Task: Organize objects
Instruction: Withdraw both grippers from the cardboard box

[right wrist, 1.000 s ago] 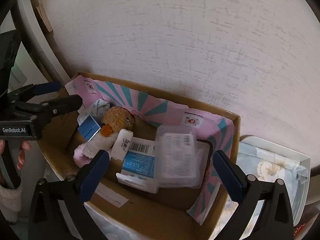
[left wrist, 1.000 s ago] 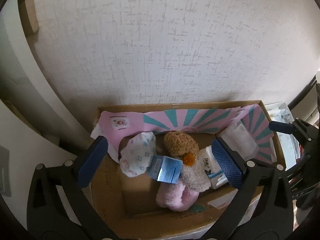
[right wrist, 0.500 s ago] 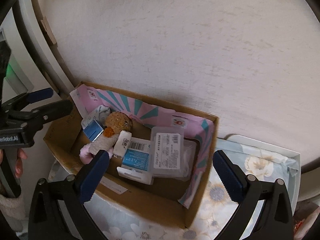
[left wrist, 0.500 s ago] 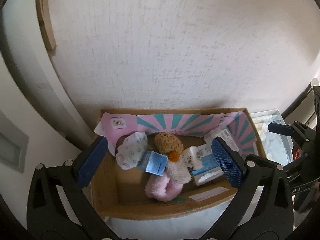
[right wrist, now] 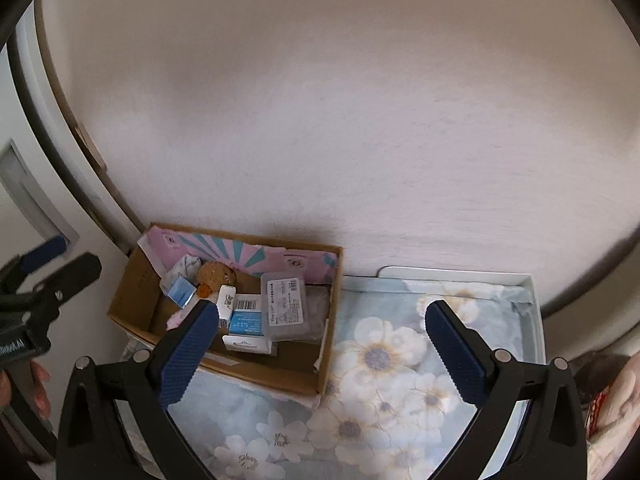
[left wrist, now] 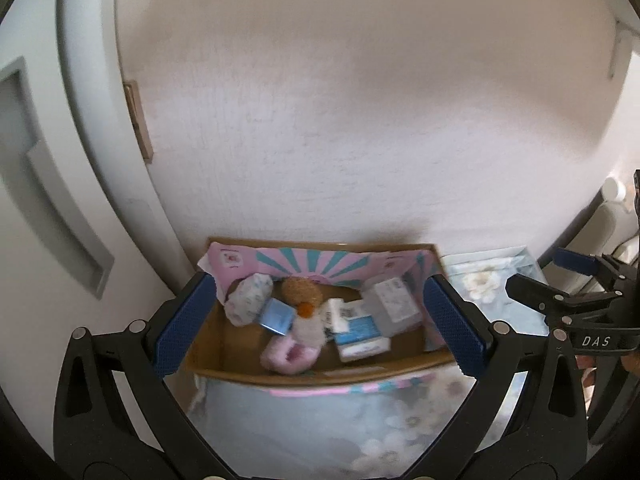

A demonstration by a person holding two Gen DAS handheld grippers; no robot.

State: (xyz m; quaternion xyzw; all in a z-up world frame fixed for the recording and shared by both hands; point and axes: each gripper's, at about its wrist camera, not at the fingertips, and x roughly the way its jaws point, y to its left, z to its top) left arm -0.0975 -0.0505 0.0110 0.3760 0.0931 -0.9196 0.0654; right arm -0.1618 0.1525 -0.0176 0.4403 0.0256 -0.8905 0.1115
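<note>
Both claws, left claw (left wrist: 320,326) and right claw (right wrist: 322,354), are spread wide and empty, and have pulled back and up from the cardboard box (right wrist: 132,300). The box now sits lower, against the wall on the floral cloth (right wrist: 384,380), its plush toy (left wrist: 304,320) and packets inside.

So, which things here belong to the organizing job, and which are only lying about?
Job:
- brown cardboard box
- plush duck toy with brown head
- clear plastic case
- small shiny blue box
- open left tongs, open right tongs

Lying about:
- floral cloth
- white tray
</note>
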